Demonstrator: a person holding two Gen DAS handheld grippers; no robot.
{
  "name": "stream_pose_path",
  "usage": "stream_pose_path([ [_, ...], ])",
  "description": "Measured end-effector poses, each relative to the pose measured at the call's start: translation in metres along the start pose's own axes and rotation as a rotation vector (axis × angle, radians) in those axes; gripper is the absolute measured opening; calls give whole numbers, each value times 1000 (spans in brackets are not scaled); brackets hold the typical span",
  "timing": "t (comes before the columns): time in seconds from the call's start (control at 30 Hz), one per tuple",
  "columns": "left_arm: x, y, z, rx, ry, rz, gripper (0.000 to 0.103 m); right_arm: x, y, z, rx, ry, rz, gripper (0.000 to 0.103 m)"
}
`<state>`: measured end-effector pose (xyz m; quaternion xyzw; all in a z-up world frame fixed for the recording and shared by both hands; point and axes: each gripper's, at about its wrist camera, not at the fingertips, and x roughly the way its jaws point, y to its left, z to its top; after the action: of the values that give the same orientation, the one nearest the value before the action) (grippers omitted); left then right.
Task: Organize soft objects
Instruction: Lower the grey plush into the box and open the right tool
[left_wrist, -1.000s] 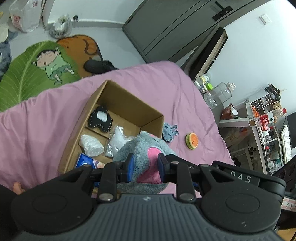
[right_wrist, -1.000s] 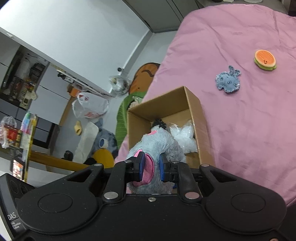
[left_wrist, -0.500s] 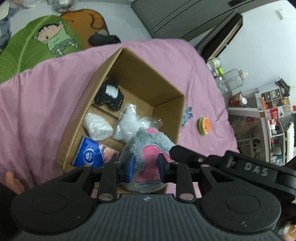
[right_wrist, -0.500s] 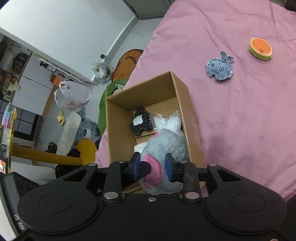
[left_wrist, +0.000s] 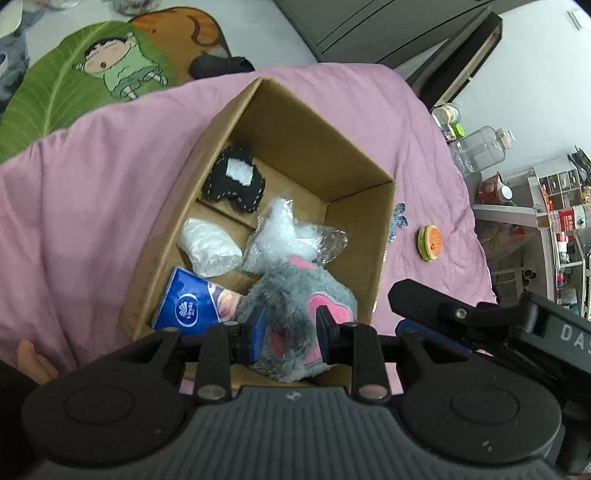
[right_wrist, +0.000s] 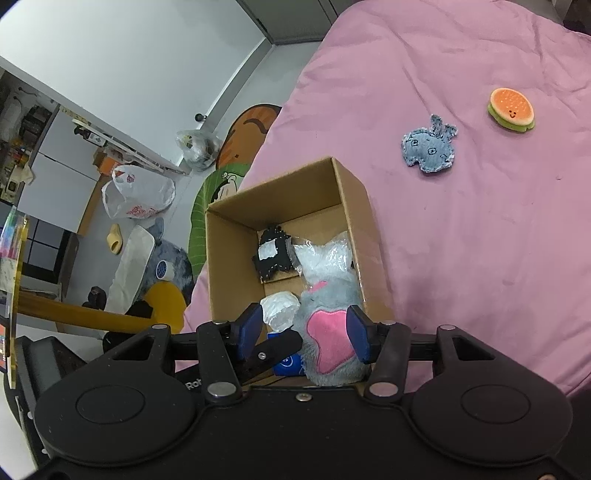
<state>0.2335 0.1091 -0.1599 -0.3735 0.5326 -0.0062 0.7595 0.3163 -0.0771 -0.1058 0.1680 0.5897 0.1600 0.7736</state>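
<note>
While right claw (right_wrist: 301, 338) opens, left claw (left_wrist: 288, 332) grips plush (left_wrist: 295, 306).

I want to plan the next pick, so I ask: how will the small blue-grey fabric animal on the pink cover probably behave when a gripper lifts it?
The small fabric animal looks flat with frayed edges, so it is probably light and floppy. Lying flat on the pink cover, it should not roll, though a pinch may catch the cloth beneath.
</note>
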Motion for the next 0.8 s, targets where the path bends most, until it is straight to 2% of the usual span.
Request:
stream_pose_path([
  [0.13, -9, -8, 0, 33, -17, 21, 30, -4, -3, -1, 5, -10, 8, 51],
  [0.23, -14, -14, -1, 54, -23, 65, 34, -9, -6, -2, 6, -18, 14, 53],
  [0.33, -21, -17, -3, 65, -36, 87, 45, -15, -8, -4, -3, -32, 17, 56],
  [0.37, -24, -18, -3, 71, -42, 88, 53, -17, -9, -4, -4, -35, 18, 57],
  [0.4, -27, -20, -4, 78, -50, 98, 61, -20, -9, -4, -6, -41, 18, 61],
  [0.5, -37, -25, -7, 104, -84, 123, 77, -29, -12, -6, -10, -64, 15, 75],
  [0.53, -41, -26, -7, 110, -92, 121, 79, -32, -13, -6, -14, -73, 15, 78],
  [0.63, -49, -31, -9, 128, -113, 118, 87, -41, -14, -9, -36, -96, 4, 80],
  [0.7, -55, -38, -10, 151, -130, 149, 96, -46, -16, -11, -42, -107, -4, 82],
  [0.8, -66, -45, -14, 190, -180, 197, 100, -54, -21, -16, -51, -132, -10, 88],
])
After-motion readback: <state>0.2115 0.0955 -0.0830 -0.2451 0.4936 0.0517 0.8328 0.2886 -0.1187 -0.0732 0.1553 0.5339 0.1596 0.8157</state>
